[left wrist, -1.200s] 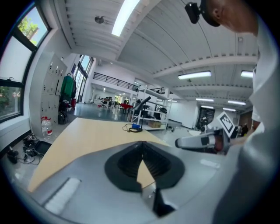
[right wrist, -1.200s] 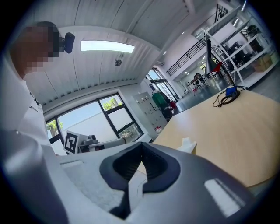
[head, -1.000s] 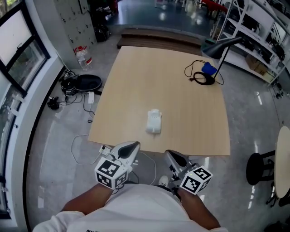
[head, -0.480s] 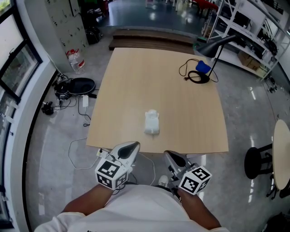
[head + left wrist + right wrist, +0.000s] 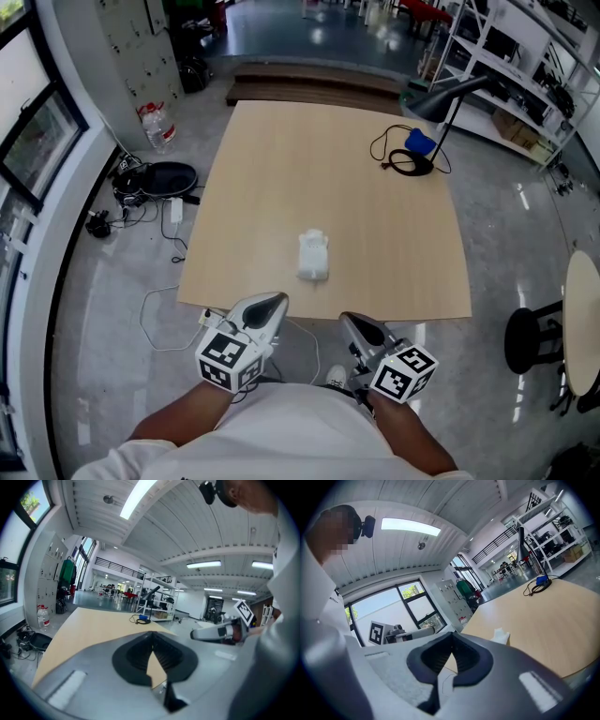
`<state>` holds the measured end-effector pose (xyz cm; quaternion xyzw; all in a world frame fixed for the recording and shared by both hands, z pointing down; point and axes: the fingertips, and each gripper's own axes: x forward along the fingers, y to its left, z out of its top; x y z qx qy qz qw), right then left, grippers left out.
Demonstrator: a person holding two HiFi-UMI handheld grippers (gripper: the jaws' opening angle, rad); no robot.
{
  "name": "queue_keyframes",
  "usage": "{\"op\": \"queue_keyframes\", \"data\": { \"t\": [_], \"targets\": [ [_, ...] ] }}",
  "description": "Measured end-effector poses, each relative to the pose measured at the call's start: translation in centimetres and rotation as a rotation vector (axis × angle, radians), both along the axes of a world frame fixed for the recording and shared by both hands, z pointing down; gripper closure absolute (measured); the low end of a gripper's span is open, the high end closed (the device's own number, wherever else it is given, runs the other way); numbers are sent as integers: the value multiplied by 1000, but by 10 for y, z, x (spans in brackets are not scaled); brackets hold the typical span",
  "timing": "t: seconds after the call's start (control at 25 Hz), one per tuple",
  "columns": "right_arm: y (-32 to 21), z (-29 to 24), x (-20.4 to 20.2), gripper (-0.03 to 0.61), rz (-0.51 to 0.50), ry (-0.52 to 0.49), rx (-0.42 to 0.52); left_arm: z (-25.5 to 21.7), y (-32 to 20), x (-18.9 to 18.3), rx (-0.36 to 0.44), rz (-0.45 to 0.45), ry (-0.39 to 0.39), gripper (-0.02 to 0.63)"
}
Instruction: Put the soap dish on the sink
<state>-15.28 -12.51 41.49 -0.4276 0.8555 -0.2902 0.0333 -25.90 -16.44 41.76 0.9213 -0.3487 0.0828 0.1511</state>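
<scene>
Soap dish (image 5: 314,255), a small white plastic one, lies on the pale wooden table (image 5: 375,216), near its front edge.

Head view: I see the dish ahead of both claws, approx between their lines and well apart from them. L gripper (image 5: 273,301) and R gripper (image 5: 351,322) hang side by side, short of the table edge. Far beyond the R gripper a black desk lamp (image 5: 441,98) stands by the far right corner, w/ a blue object (image 5: 420,142) and a black cable (image 5: 394,155) at its base.

Left gripper view: L gripper (image 5: 151,637) is clenched, tips touching, nothing btwn them. R gripper (image 5: 213,633) shows just to its right.

Right gripper view: R gripper (image 5: 452,637) is clenched too, and empty. The soap dish (image 5: 500,636) sits ahead and a bit right of the tips, not touching. L gripper (image 5: 410,632) shows to the left.
</scene>
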Motion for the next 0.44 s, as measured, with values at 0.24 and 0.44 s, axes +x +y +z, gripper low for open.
{"op": "queue_keyframes", "data": {
  "t": [0.24, 0.44],
  "targets": [
    [-2, -1, -1, 577, -7, 1, 0, -2, -2, -4, 5, -11, -3, 606],
    [-2, 2, 0, 577, -8, 6, -4, -1, -2, -3, 9, -10, -4, 606]
  ]
}}
